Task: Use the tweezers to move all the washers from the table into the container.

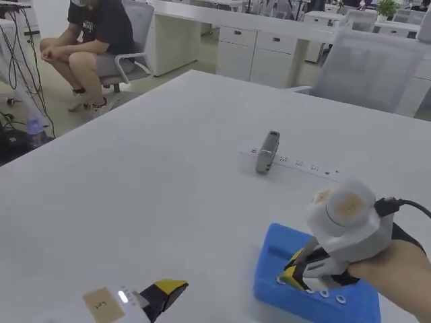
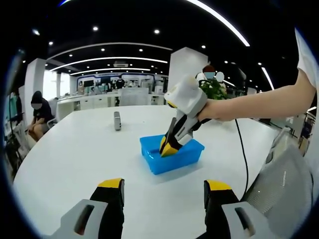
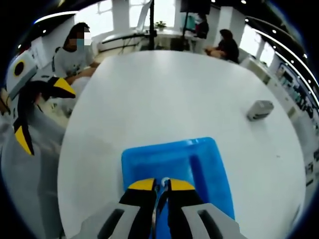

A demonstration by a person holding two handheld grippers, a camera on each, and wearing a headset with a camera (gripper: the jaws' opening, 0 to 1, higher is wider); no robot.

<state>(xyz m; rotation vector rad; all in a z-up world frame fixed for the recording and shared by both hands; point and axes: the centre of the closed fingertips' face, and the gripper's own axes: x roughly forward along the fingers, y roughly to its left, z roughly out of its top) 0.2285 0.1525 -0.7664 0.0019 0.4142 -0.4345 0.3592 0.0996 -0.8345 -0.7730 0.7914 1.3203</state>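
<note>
Office desks and swivel chairs stand behind a broad white surface (image 1: 168, 168), with a seated person (image 1: 94, 33) at the far left edge. A small grey device (image 1: 268, 151) lies well apart from my work. The blue container (image 1: 267, 269) sits near me on the right. In the head view a few small pale rings, which I take for the washers (image 1: 325, 294), lie along its near edge just under my right hand. I cannot tell whether they rest on the rim or just inside it. I judge them to be light, stiff and thin, and slick against metal tips. A pinch across the flat faces would likely let one squirt out. I would rather nip one through its hole, across the band of the ring, or catch it by its edge and lift slowly. They will not break, but a dropped one may roll or bounce off the hard top. The right claw (image 3: 160, 185) is dipped into the container. Its yellow-tipped jaws are drawn almost together on a thin pale sliver that I read as the tweezers (image 3: 160, 193), though that is too small for me to be sure. I cannot see whether the tweezers carry a washer. The left claw (image 2: 164, 184) hangs above the bare top near the container with its jaws spread wide. It grips nothing and touches nothing.
</note>
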